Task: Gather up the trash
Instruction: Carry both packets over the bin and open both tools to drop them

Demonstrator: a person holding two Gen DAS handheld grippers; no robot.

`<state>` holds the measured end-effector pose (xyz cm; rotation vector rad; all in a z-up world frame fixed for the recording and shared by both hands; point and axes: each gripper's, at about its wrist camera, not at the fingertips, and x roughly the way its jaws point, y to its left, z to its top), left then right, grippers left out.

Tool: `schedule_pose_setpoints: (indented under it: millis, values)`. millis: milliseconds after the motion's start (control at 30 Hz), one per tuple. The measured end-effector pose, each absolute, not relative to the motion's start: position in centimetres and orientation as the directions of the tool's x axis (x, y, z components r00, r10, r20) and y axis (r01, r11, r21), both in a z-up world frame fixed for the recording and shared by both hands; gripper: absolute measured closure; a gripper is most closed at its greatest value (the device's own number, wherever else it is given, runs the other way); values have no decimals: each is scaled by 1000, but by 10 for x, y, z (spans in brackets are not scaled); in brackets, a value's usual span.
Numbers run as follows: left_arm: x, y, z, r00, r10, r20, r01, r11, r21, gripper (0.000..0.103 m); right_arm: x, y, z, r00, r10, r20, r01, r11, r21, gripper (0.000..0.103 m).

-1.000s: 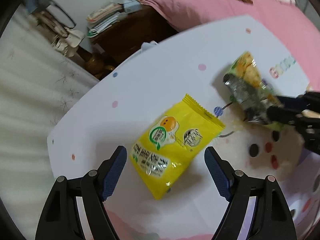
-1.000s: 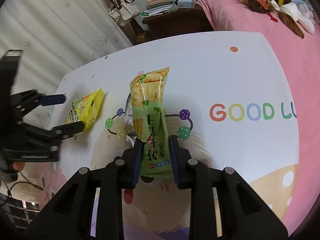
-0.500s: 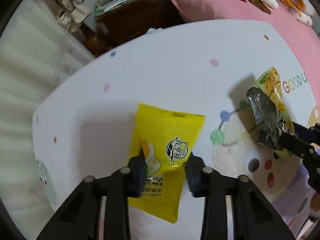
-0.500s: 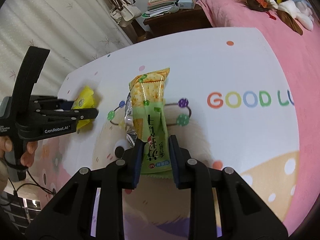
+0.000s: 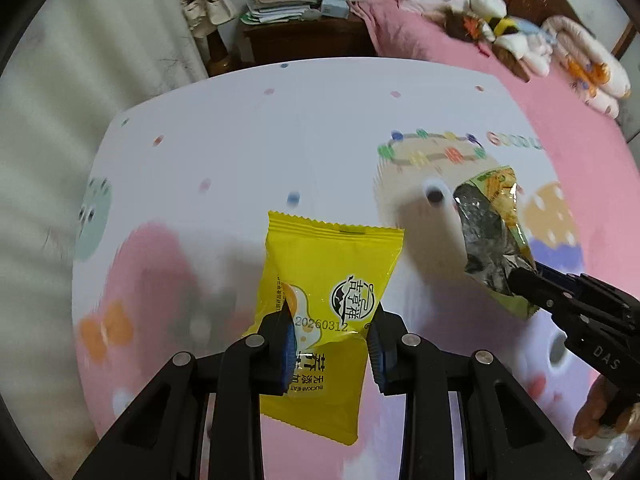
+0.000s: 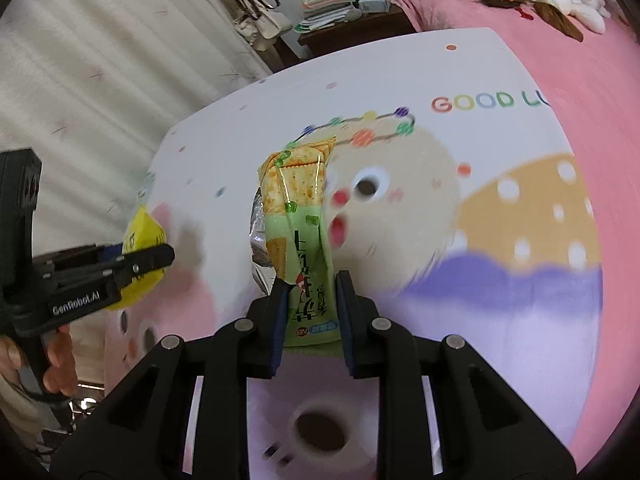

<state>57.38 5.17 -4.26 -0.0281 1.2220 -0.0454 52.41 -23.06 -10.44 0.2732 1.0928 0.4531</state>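
Observation:
My left gripper (image 5: 331,340) is shut on a yellow snack packet (image 5: 330,276), held lifted above the printed table (image 5: 240,152). In the right wrist view the same yellow packet (image 6: 142,236) shows at the left, pinched by the left gripper (image 6: 160,258) in a person's hand. My right gripper (image 6: 308,304) is shut on a green cracker wrapper (image 6: 298,208) with a torn silver inside, also held off the table. In the left wrist view that green wrapper (image 5: 490,232) hangs at the right from the right gripper (image 5: 520,280).
The table (image 6: 500,80) has a cartoon print with "GOOD LU" lettering. Behind it stand a dark wooden nightstand (image 5: 296,36) stacked with books and a pink bed (image 5: 460,48) with plush toys. A pale curtain (image 6: 100,60) hangs at the left.
The left gripper closed on the yellow packet and raised it. Both grippers have since pulled back toward the near side of the table, each keeping its wrapper.

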Motion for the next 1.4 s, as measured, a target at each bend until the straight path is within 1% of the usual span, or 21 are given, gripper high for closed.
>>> schedule_pose_setpoints:
  millis: [100, 233, 367, 567, 667, 833, 1067, 1200, 1300, 1400]
  values:
    - [514, 61, -30, 370, -71, -926, 18, 997, -70, 74, 475, -221, -89, 403, 476, -782, -215, 880, 424, 83]
    - [413, 74, -9, 404, -113, -908, 34, 993, -109, 74, 397, -204, -72, 425, 456, -782, -185, 889, 418, 83]
    - [313, 98, 4, 429, -129, -894, 62, 992, -113, 74, 313, -185, -64, 441, 436, -785, -141, 897, 419, 83]
    - [202, 127, 6, 442, -162, -882, 128, 985, -117, 74, 199, -157, -62, 467, 397, -790, -71, 908, 413, 83]
    - [158, 135, 1, 429, -186, -884, 157, 979, -130, 74, 148, -145, -63, 472, 383, -794, -45, 910, 412, 83]
    - [119, 131, -14, 400, -209, -892, 193, 971, -141, 74, 92, -130, -73, 435, 363, -824, -31, 921, 389, 83]
    - [82, 104, -61, 333, -217, -918, 201, 967, -155, 74, 57, -126, -110, 352, 355, -866, -38, 930, 366, 83]
    - [74, 87, -99, 266, -239, -934, 198, 962, -190, 74, 46, -132, -148, 291, 350, -890, -37, 934, 355, 83]
    - [65, 73, -142, 203, -249, -947, 156, 963, -220, 74, 42, -140, -189, 233, 344, -909, -33, 938, 346, 83]
    - [59, 60, -182, 170, -239, -956, 131, 967, -218, 74, 39, -147, -231, 183, 334, -925, -25, 942, 335, 83]
